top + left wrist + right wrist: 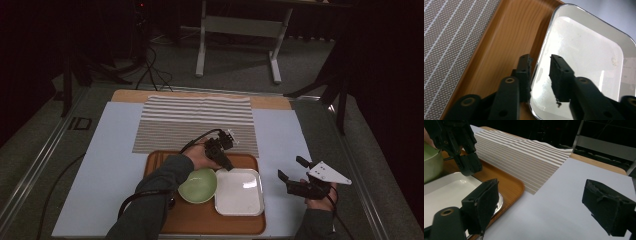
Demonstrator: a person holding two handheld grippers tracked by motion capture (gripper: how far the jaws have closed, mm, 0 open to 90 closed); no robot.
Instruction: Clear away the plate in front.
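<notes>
From the high view: left gripper (227, 165) reaching over a wooden tray (200, 220), tips down at the far left corner of a white square plate (240, 192); pale green bowl (197, 186) just beside that plate on the same tray, partly under the forearm. Closer, in the left gripper view: left gripper (540, 67) with jaws slightly apart and straddling the plate's rim (544, 42), one jaw outside over the wood grain of the tray (509, 35), the other inside over the glossy white well; not yet clamped. Faint specks on the plate's surface, rounded corners, a thin bright edge. In the right gripper view: right gripper (549, 207) wide open, holding nothing, hovering above the pale blue sheet (564, 195) off the tray's right side; rough black padded faces on both jaws. Also there, the tray's rounded lip and a brown-and-white striped cloth (524, 155), slightly rumpled at its far edge. Bench (270, 102) of light wood under the sheet. Beyond, grey carpeted floor, a white-framed table stand (240, 30), dark surroundings, loose cables.
</notes>
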